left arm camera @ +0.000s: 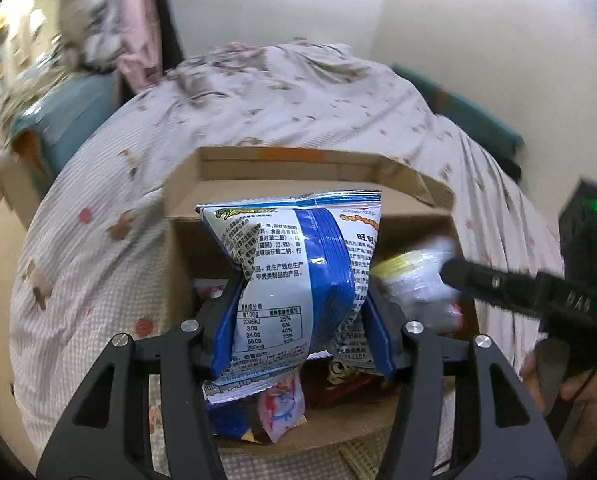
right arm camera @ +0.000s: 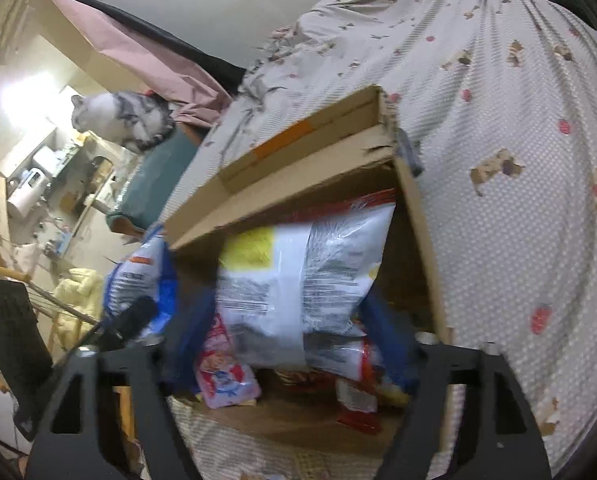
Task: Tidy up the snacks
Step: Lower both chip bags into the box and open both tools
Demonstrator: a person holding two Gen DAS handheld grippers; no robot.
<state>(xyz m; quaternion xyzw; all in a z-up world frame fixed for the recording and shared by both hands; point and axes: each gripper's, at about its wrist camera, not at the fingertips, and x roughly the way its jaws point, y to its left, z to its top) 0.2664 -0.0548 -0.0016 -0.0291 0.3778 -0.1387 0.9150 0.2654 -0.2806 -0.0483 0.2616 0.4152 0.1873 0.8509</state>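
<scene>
Left wrist view, near field: left gripper (left arm camera: pixel 298 320) fingers pinching a blue-and-white snack bag (left arm camera: pixel 294 276) at its waist, one finger at 9 o'clock of the bag, the other at 3 o'clock. Bag crumpled inward at the pinch, held upright, printed back panel toward the lens. Likely gripped mid-body so the bag hangs straight and clears the box rim.

Under the bag, at 6 o'clock: small pink-and-white packet (left arm camera: pixel 282 404) and a red packet (left arm camera: pixel 350 376) lying in the cardboard box (left arm camera: pixel 186 188). Box open toward the camera, flap raised at 12 o'clock; serves as the collecting place for the snacks.

Right wrist view: right gripper (right arm camera: pixel 294 340) fingers pinching a white bag with a yellow patch (right arm camera: pixel 302 280), held within the box mouth. Motion blur heavy; exact contact points hard to read. Same bag seen from the left view at 3 o'clock, in front of the right gripper's dark finger.

Judgement: both bags in transit, neither released; sorting well short of done.

Beyond: box resting on a bed with patterned quilt (left arm camera: pixel 258 92). Far, at 10 o'clock: grey-and-white cat (right arm camera: pixel 122 120) sitting by a pink curtain (left arm camera: pixel 138 20).
</scene>
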